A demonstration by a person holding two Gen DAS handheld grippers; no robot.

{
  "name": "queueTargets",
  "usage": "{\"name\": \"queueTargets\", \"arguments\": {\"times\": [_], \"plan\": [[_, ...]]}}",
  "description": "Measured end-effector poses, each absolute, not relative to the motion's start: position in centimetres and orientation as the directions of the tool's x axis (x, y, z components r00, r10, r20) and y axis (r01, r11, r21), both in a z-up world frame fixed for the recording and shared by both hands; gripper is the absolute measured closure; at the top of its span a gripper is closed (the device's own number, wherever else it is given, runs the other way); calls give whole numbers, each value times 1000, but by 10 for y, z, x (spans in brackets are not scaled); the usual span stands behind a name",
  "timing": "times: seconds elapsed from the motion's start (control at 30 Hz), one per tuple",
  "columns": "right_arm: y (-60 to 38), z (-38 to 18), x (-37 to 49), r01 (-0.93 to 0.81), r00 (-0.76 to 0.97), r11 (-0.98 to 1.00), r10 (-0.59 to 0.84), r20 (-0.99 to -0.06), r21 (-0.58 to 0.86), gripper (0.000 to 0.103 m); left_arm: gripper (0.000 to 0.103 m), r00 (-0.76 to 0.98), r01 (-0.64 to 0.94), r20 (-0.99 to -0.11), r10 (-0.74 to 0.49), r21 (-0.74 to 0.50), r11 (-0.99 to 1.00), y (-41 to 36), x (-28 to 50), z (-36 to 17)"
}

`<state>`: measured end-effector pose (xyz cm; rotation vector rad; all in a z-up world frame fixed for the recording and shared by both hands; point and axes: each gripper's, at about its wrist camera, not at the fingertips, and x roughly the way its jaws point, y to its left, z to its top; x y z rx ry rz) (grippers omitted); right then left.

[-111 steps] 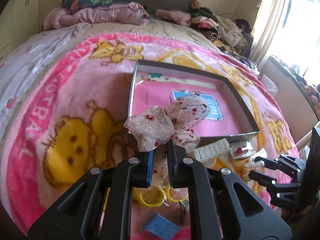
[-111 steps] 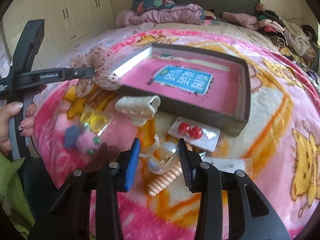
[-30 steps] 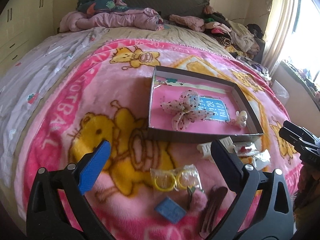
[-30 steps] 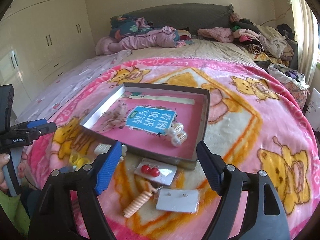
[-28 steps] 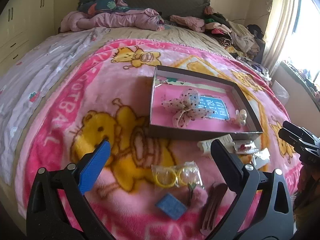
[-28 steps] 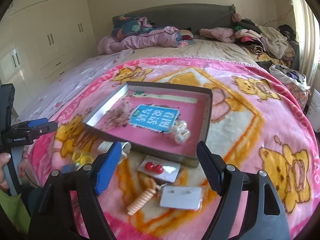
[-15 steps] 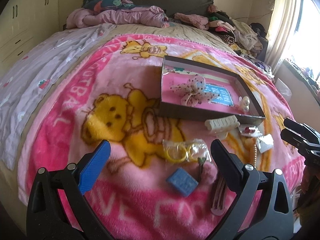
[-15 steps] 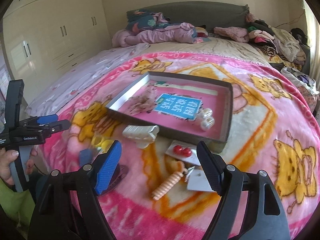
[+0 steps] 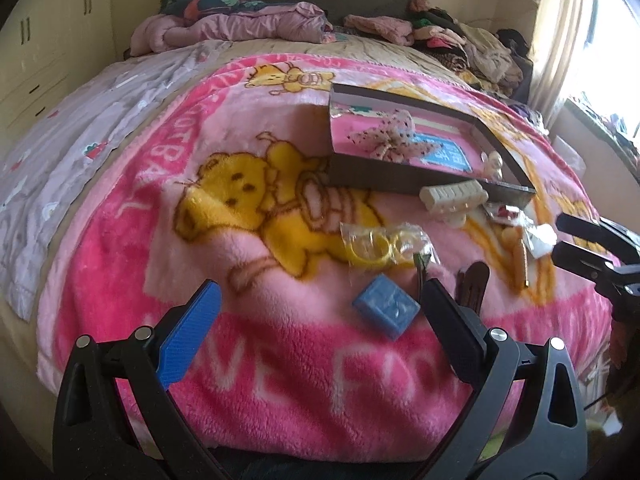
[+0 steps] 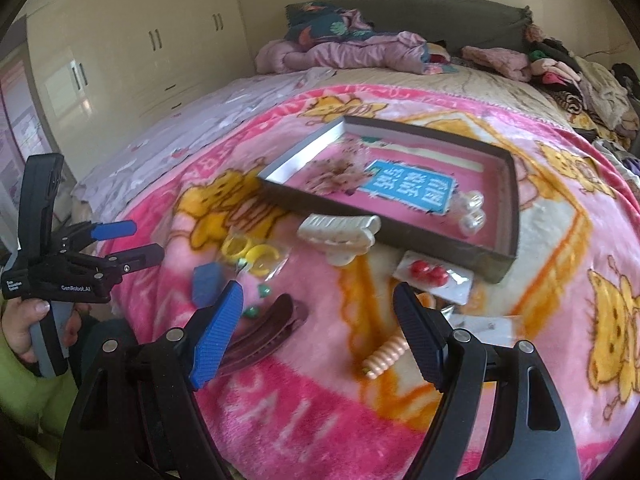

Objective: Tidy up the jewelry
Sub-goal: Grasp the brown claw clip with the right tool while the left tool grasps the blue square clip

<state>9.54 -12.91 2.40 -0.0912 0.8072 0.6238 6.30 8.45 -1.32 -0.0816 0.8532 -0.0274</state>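
A shallow grey box with a pink floor [image 9: 404, 184] [image 10: 514, 200] lies on the pink blanket. In it are a spotted fabric bow [image 9: 390, 136] [image 10: 340, 170] and a pearl clip [image 9: 494, 162] [image 10: 472, 212]. In front of the box lie a cream claw clip [image 9: 452, 198] [image 10: 340, 232], yellow rings in a bag [image 9: 380, 244] [image 10: 250, 252], a blue box [image 9: 386, 312] [image 10: 206, 280], a maroon clip [image 10: 260, 336], red earrings on a card [image 10: 430, 274] and a peach spiral clip [image 10: 386, 354]. My left gripper [image 9: 320, 320] [image 10: 136, 240] is open and empty. My right gripper [image 10: 320, 320] [image 9: 568, 240] is open and empty.
Folded clothes and bedding [image 9: 240, 28] are piled at the head of the bed. More clothes [image 9: 460, 44] lie at the far right. Cream wardrobes [image 10: 132, 52] stand on the left. The blanket's front edge [image 9: 280, 440] drops off just below my grippers.
Both grippers have pulled back towards the bed's front edge, open and empty. Earlier the left held the bow and the right the pearl clip; both now lie in the box.
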Motion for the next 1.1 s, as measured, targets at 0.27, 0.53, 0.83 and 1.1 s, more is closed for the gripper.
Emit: {"name": "queueTargets", "arguments": {"times": [0.27,0.53,0.83,1.1], "plan": [[-110,-4,98,-599,427,777,514,-744,193,38,11,630,84,-771,-90,-47,995,73,55,-30],[-94,-35,108,-614,321,749,525,-788,249,50,12,589,157,-797,-132,-47,986,69,64,-52],[-90,-51,124,-603,275,734,557,-783,311,60,14,548,213,-813,-195,-90,973,65,83,-62],[-105,-47,131,-587,263,712,617,-741,385,74,16,549,238,-809,-210,-89,967,58,102,-61]]}}
